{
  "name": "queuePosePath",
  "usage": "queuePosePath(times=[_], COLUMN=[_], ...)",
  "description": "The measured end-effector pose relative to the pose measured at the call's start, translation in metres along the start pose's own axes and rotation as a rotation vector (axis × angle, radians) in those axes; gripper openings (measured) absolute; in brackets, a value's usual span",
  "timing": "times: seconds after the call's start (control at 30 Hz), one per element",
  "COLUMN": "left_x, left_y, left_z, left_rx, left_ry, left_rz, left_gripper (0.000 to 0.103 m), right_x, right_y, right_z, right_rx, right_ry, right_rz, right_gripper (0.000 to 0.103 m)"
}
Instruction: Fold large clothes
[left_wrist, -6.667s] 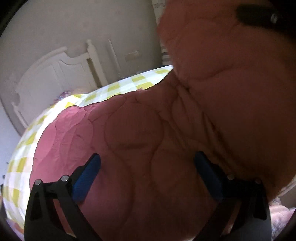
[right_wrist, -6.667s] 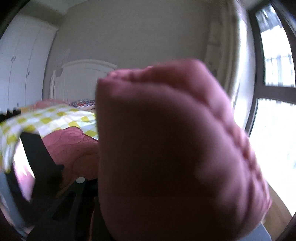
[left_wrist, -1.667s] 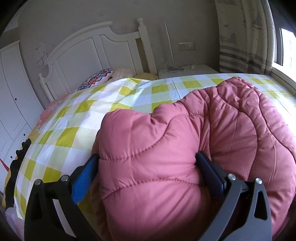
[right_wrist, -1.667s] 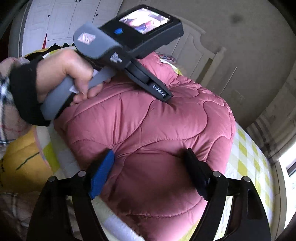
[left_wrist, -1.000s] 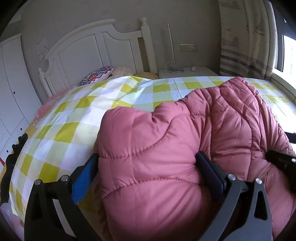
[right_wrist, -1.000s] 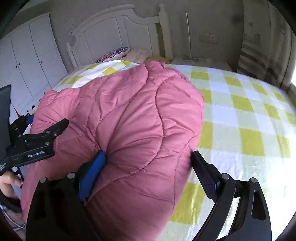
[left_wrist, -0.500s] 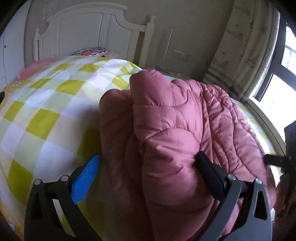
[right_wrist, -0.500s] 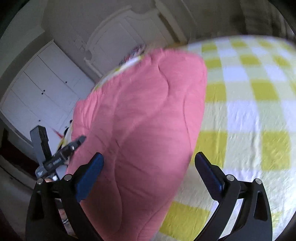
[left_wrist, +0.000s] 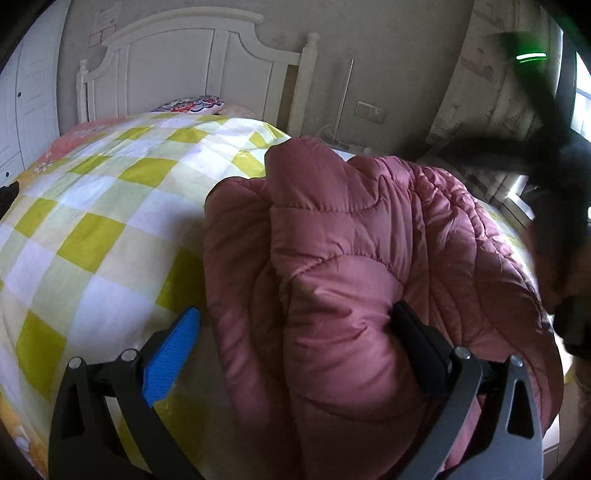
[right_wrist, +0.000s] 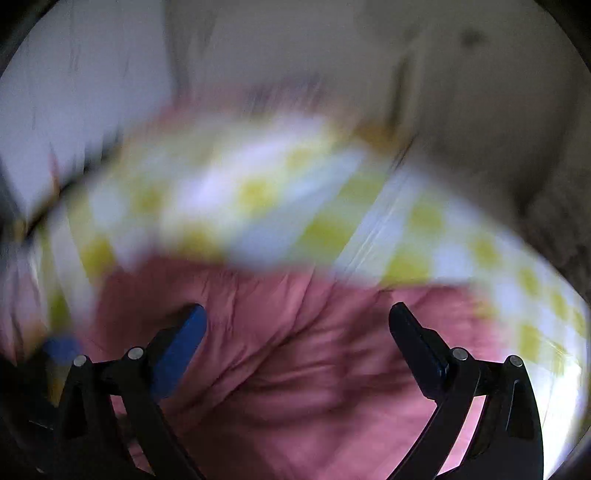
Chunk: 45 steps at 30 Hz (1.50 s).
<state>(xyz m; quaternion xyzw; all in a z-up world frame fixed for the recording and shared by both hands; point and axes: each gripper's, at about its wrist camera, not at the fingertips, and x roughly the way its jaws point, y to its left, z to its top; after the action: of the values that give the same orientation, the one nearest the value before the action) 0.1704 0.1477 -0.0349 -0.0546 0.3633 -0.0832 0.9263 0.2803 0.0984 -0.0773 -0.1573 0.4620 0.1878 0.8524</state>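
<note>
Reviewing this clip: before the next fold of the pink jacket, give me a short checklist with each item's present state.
1. Jacket lies bunched on the bed: ok.
2. Left gripper open, blue pad clear of fabric: ok.
3. Right gripper jaws opening, jacket below, nothing pinched: ok.
4. Right wrist view sharp enough to aim: not ok, blurred.
5. Fold edges aligned: cannot tell.
6. Bed beside jacket free for next fold: ok.
</note>
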Motion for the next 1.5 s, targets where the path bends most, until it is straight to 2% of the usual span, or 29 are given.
queuePosePath(times=[0.1,0.2,0.3,0.43,0.53,0.57,0.67,0.73,0.8,0.87,0.97,1.07,1.17,1.3,1.33,1.37,1.4,1.43,1.5], left_x=[-0.012,-0.023,-0.014,0.014,0.032,0.037,0.037,0.037,0.039,0.038,0.039,0.042,0.04,0.039,0.04,0.039,0.04,0.04,0.038], left_y=[0.0,0.01,0.019,0.033,0.044,0.051,0.053,0.053,0.054,0.052,0.053,0.053,0.054,0.053,0.05,0.049,0.047,0.046,0.04], left_z=[0.005,0.009,0.011,0.0,-0.006,-0.008,-0.009,-0.009,-0.009,-0.009,-0.009,-0.009,-0.01,-0.011,-0.012,-0.013,-0.014,-0.017,-0.017], left_rx=[-0.002,-0.05,-0.085,-0.141,-0.171,-0.209,-0.197,-0.201,-0.206,-0.207,-0.21,-0.214,-0.214,-0.205,-0.196,-0.189,-0.19,-0.219,-0.233], left_ry=[0.007,-0.001,0.015,0.093,0.127,0.149,0.149,0.148,0.145,0.14,0.135,0.128,0.125,0.115,0.116,0.118,0.117,0.108,0.073], left_rz=[0.036,-0.038,-0.024,-0.12,-0.182,-0.224,-0.236,-0.246,-0.26,-0.263,-0.263,-0.261,-0.264,-0.272,-0.293,-0.318,-0.354,-0.453,-0.449], left_gripper=[0.101,0.101,0.101,0.101,0.101,0.101,0.101,0.101,0.101,0.101,0.101,0.101,0.101,0.101,0.101,0.101,0.093,0.066,0.059], right_x=[0.005,0.002,0.003,-0.001,-0.025,-0.042,-0.094,-0.114,-0.121,-0.117,-0.097,-0.078,-0.058,-0.056,-0.064,-0.072,-0.08,-0.093,-0.109], right_y=[-0.011,-0.012,-0.015,-0.022,-0.033,-0.038,-0.064,-0.089,-0.113,-0.139,-0.144,-0.124,-0.1,-0.07,-0.064,-0.06,-0.059,-0.057,-0.058], right_z=[0.007,0.006,0.002,0.001,-0.005,-0.012,-0.054,-0.092,-0.129,-0.175,-0.213,-0.218,-0.209,-0.193,-0.193,-0.193,-0.194,-0.193,-0.189], right_rx=[0.065,0.068,0.074,0.102,0.155,0.173,0.24,0.326,0.425,0.564,0.639,0.612,0.595,0.519,0.49,0.458,0.432,0.4,0.363], right_ry=[0.014,0.008,-0.001,-0.039,-0.092,-0.126,-0.251,-0.279,-0.261,-0.235,-0.167,-0.119,-0.094,-0.175,-0.235,-0.281,-0.318,-0.367,-0.421], right_rz=[0.044,0.055,0.063,0.081,0.123,0.161,0.229,0.23,0.223,0.321,0.513,0.58,0.687,0.62,0.577,0.542,0.517,0.488,0.415], right_gripper=[0.099,0.099,0.099,0.099,0.099,0.099,0.099,0.099,0.099,0.099,0.099,0.099,0.099,0.099,0.092,0.079,0.074,0.066,0.063])
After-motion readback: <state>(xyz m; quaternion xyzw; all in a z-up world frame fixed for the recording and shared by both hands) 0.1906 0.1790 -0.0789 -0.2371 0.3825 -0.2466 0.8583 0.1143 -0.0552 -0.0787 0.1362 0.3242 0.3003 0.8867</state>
